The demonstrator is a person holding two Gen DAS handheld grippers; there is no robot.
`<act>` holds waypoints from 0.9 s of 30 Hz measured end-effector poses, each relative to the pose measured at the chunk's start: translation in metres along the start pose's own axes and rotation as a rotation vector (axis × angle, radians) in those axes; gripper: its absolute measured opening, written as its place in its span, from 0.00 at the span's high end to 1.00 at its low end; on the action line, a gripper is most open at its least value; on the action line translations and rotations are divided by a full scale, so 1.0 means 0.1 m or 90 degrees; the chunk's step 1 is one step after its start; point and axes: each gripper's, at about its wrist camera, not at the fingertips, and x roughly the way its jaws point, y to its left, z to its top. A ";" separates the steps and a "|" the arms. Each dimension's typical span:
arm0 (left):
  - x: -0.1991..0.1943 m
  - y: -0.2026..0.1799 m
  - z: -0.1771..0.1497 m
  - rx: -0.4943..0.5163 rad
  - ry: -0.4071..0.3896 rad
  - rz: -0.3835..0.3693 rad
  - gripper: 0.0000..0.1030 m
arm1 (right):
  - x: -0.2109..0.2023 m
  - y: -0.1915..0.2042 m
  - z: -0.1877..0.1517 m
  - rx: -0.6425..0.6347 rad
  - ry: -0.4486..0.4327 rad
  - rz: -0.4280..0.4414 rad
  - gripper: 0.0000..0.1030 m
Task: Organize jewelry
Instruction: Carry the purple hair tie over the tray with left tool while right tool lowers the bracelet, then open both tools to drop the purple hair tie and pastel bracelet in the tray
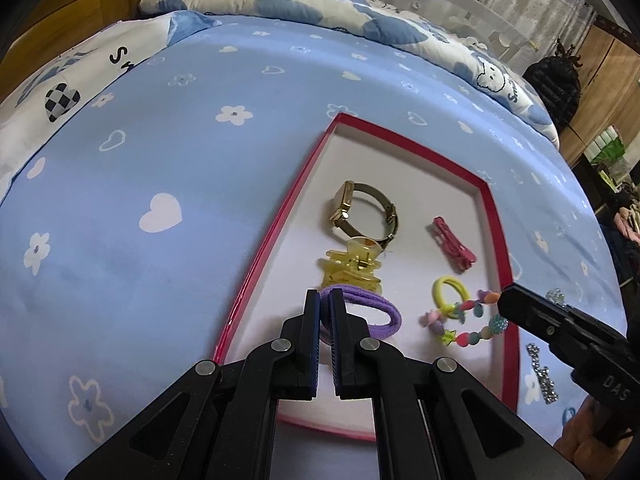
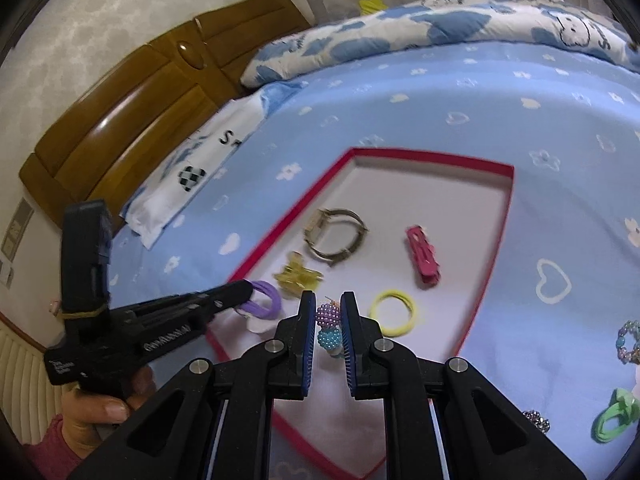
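Observation:
A red-rimmed tray [image 1: 280, 224] lies on the blue bed sheet. In it lie a gold watch [image 1: 362, 212], a yellow claw clip [image 1: 350, 268], a pink clip [image 1: 454, 244] and a yellow hair tie [image 1: 450, 290]. My left gripper [image 1: 325, 300] is shut on a purple hair tie [image 1: 372, 306] at the tray's near left; it also shows in the right wrist view [image 2: 250, 292]. My right gripper [image 2: 327, 308] is shut on a colourful bead bracelet [image 2: 329, 326], which hangs over the tray's near right [image 1: 466, 320].
Outside the tray to the right lie a rhinestone clip [image 1: 542, 372], a beaded bracelet [image 2: 626, 340], a green tie [image 2: 614, 414] and a sparkly piece [image 2: 536, 420]. A quilt [image 1: 320, 4] and wooden headboard [image 2: 132, 116] lie behind.

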 end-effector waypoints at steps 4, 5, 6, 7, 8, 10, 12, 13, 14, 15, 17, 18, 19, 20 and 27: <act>0.08 -0.03 0.00 0.011 -0.001 0.014 0.97 | 0.09 -0.13 -0.05 0.009 0.017 -0.027 0.88; 0.09 -0.03 0.00 0.013 -0.001 0.017 0.97 | 0.10 -0.15 -0.05 0.010 0.021 -0.032 0.88; 0.11 -0.03 -0.01 0.015 0.000 0.019 0.96 | 0.12 -0.18 -0.07 0.011 0.026 -0.037 0.88; 0.13 -0.04 -0.01 0.018 0.003 0.020 0.96 | 0.14 -0.20 -0.08 0.011 0.031 -0.040 0.88; 0.15 -0.05 -0.02 0.020 0.005 0.021 0.96 | 0.16 -0.22 -0.09 0.010 0.035 -0.044 0.88; 0.17 -0.06 -0.03 0.026 0.007 0.025 0.96 | 0.19 -0.23 -0.11 0.008 0.043 -0.050 0.88; 0.19 -0.08 -0.03 0.030 0.010 0.027 0.96 | 0.21 -0.24 -0.12 0.002 0.050 -0.056 0.88; 0.20 -0.08 -0.04 0.031 0.011 0.027 0.96 | 0.22 -0.23 -0.13 0.000 0.052 -0.059 0.88; 0.20 -0.09 -0.04 0.032 0.012 0.028 0.96 | 0.23 -0.23 -0.13 -0.002 0.054 -0.060 0.88; 0.20 -0.09 -0.04 0.033 0.014 0.029 0.95 | 0.23 -0.23 -0.13 -0.003 0.054 -0.061 0.88; 0.21 -0.09 -0.04 0.034 0.015 0.031 0.94 | 0.23 -0.22 -0.12 -0.010 0.055 -0.066 0.88; 0.21 -0.09 -0.04 0.034 0.015 0.031 0.91 | 0.23 -0.22 -0.12 -0.013 0.057 -0.067 0.87; 0.21 -0.09 -0.04 0.034 0.016 0.032 0.88 | 0.24 -0.22 -0.12 -0.013 0.057 -0.067 0.87; 0.21 -0.08 -0.03 0.033 0.016 0.033 0.85 | 0.24 -0.22 -0.12 -0.013 0.057 -0.067 0.86; 0.15 -0.05 -0.06 0.023 0.009 0.036 0.73 | 0.18 -0.24 -0.12 0.005 0.044 -0.052 0.77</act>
